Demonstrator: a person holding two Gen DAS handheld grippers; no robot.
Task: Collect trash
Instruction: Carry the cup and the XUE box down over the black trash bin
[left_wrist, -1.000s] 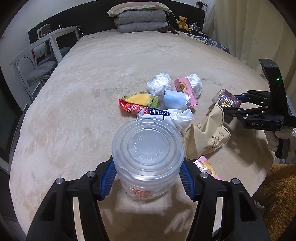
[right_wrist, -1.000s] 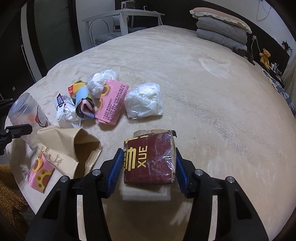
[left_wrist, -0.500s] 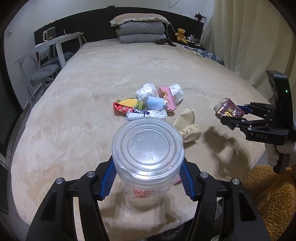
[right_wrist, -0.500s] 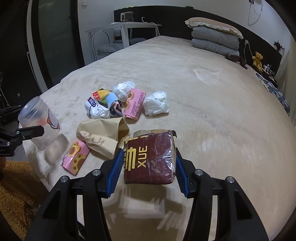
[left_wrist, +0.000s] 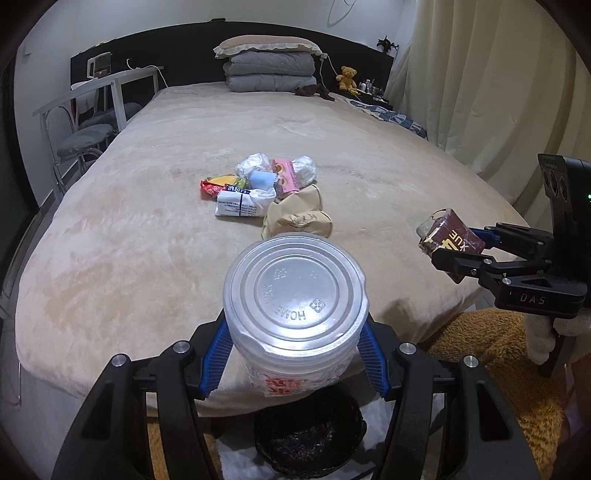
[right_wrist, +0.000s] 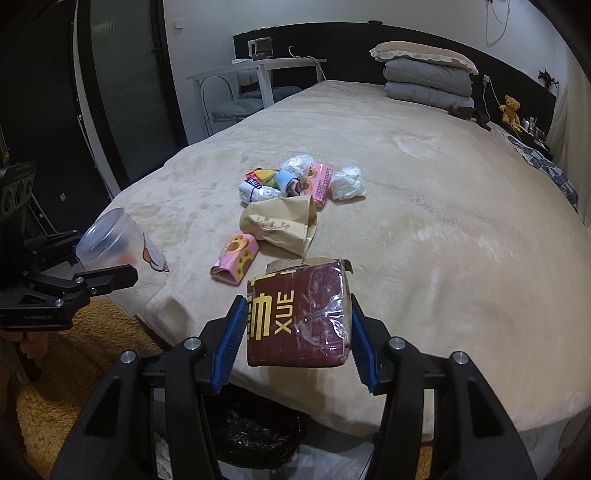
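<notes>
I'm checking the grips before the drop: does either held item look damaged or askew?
The maroon packet in the right gripper looks crumpled, its top torn open. The plastic cup in the left gripper looks intact.

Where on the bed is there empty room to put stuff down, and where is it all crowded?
The bed is bare between the trash pile and the folded bedding, and along both long sides of the pile. It is crowded mid-bed: the paper bag, pink packet, white crumpled bag and wrappers huddle together.
</notes>
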